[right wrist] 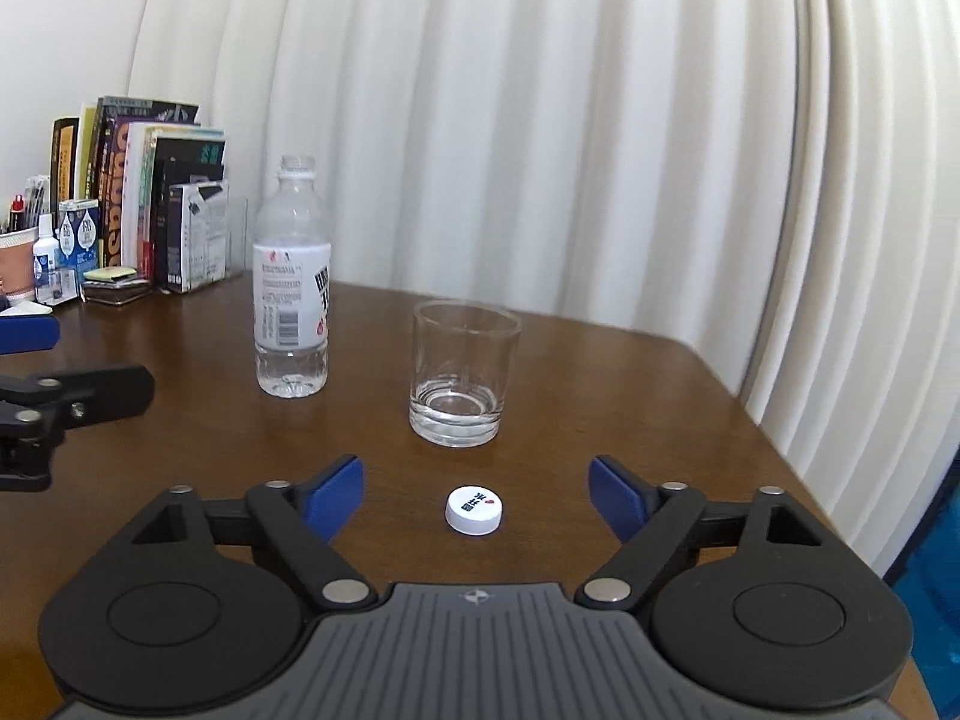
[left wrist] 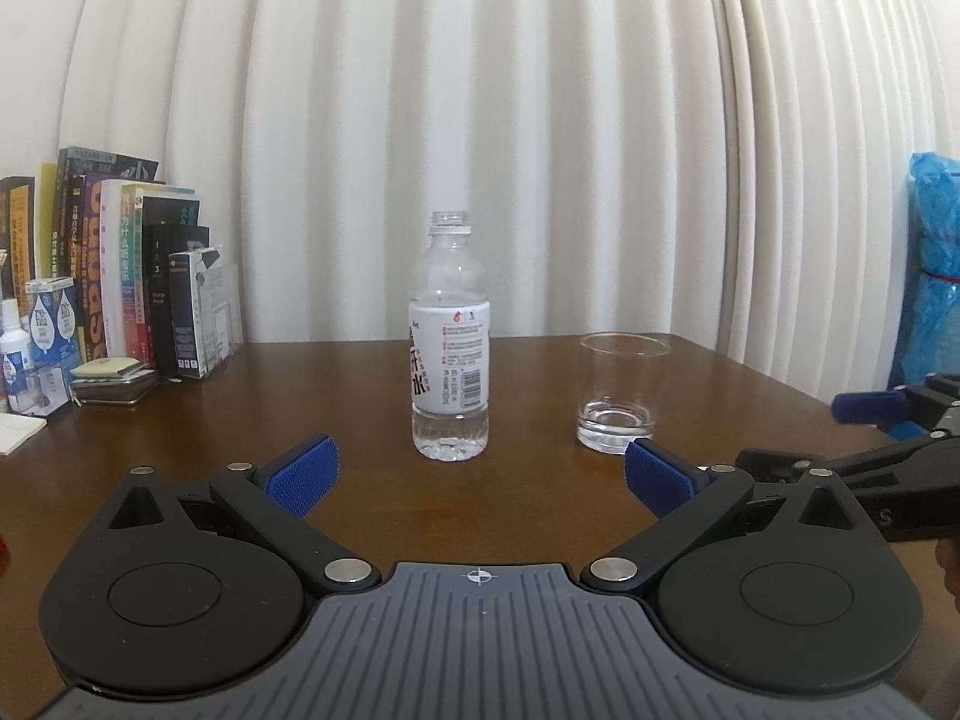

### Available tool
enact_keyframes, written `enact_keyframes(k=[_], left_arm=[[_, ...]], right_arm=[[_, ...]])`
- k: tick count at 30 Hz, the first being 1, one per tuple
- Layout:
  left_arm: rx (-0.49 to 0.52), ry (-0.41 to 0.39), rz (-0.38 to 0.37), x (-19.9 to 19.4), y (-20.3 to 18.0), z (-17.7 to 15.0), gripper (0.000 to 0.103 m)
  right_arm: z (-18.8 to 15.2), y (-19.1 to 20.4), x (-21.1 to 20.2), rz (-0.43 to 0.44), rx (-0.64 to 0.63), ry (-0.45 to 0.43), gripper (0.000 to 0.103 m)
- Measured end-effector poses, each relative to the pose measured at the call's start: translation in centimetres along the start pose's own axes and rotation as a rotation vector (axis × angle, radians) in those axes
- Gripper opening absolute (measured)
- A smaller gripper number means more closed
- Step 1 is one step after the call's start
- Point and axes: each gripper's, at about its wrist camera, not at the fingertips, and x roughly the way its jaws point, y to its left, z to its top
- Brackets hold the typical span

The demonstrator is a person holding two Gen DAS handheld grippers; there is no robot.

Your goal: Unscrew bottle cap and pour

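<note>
A clear plastic water bottle (left wrist: 450, 342) with a white label stands upright and uncapped on the brown table; it also shows in the right wrist view (right wrist: 292, 288). A clear glass tumbler (left wrist: 618, 396) stands to its right, seen too in the right wrist view (right wrist: 462, 378), with very little in it. The white cap (right wrist: 474, 510) lies flat on the table between the open jaws of my right gripper (right wrist: 477, 498). My left gripper (left wrist: 480, 474) is open and empty, a short way in front of the bottle.
Books and small boxes (left wrist: 120, 276) line the table's back left by the white curtain. A blue plastic bag (left wrist: 933, 276) hangs at the right. The table's right edge (right wrist: 780, 450) runs close to the glass. The right gripper shows at the left view's edge (left wrist: 870, 408).
</note>
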Motion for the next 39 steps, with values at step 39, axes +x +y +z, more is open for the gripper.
enact_keyframes(k=[39], left_arm=[[-0.051,-0.146,0.147,-3.9,-1.4,-7.0,0.103]], right_arm=[[-9.3,2.0,-5.7,0.003,0.142,-0.297,0.103]])
